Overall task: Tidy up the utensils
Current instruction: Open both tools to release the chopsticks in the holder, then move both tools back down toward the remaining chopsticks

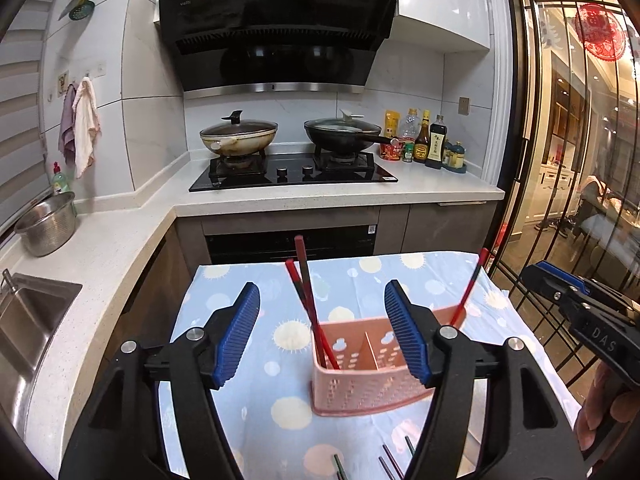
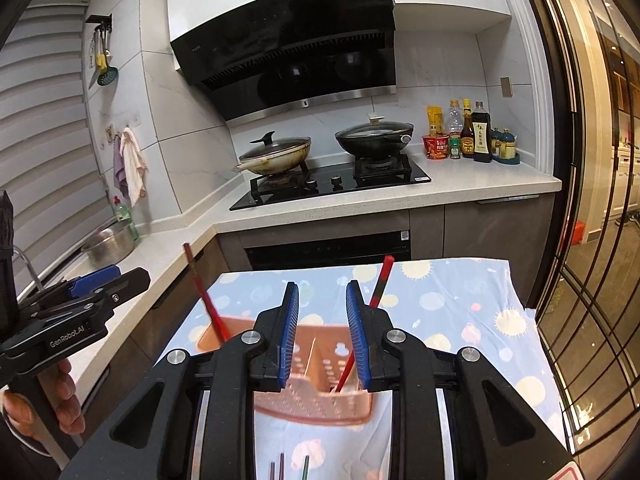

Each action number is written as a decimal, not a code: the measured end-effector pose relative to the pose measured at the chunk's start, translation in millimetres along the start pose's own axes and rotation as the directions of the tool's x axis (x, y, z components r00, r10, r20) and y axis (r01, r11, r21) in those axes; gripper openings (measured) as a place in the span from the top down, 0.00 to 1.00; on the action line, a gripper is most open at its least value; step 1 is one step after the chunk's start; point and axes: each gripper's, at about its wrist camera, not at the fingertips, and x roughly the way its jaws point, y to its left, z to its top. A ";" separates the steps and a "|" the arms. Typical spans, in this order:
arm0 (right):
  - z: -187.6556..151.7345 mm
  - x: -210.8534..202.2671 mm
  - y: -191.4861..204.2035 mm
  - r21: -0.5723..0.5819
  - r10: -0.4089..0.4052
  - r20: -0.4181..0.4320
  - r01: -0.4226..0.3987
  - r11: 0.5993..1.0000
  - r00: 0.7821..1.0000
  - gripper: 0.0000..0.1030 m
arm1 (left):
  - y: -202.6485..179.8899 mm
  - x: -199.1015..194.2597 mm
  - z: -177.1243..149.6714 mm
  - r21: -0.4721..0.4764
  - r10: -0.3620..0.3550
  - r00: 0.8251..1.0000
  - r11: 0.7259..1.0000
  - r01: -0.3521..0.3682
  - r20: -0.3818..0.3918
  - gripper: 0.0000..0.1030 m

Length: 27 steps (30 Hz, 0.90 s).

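A pink perforated utensil holder with a divider stands on the blue patterned tablecloth. Two red-and-black chopsticks lean in its left compartment, and one chopstick leans in the right. My left gripper is open wide just in front of the holder, with nothing in it. My right gripper hangs over the holder's near side, open by a narrow gap with nothing between the pads. Several dark chopstick ends lie on the cloth at the near edge.
A white countertop wraps the left side with a sink and a steel bowl. Behind are a stove with two lidded pans and sauce bottles. A glass door with black bars stands on the right.
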 end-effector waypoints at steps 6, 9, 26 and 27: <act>-37.1 -32.8 4.1 -0.040 -0.038 -0.016 0.038 0.998 0.999 0.72 | -2.5 -26.5 -36.1 0.011 0.020 1.000 1.000 -0.020 -0.011 0.37; -63.3 -47.7 6.2 -0.066 -0.065 -0.037 0.062 0.996 0.997 0.72 | 0.0 -37.0 -59.9 -0.007 0.011 0.999 1.000 -0.011 -0.036 0.37; -224.8 -101.6 9.1 0.004 -0.065 -0.262 0.069 0.998 0.963 0.72 | -3.7 -74.8 -224.7 -0.040 -0.006 0.949 0.999 -0.007 -0.316 0.37; -230.6 -103.2 10.4 0.000 -0.071 -0.269 0.074 0.997 0.960 0.72 | -4.0 -76.7 -233.1 -0.045 -0.008 0.943 0.999 -0.008 -0.332 0.37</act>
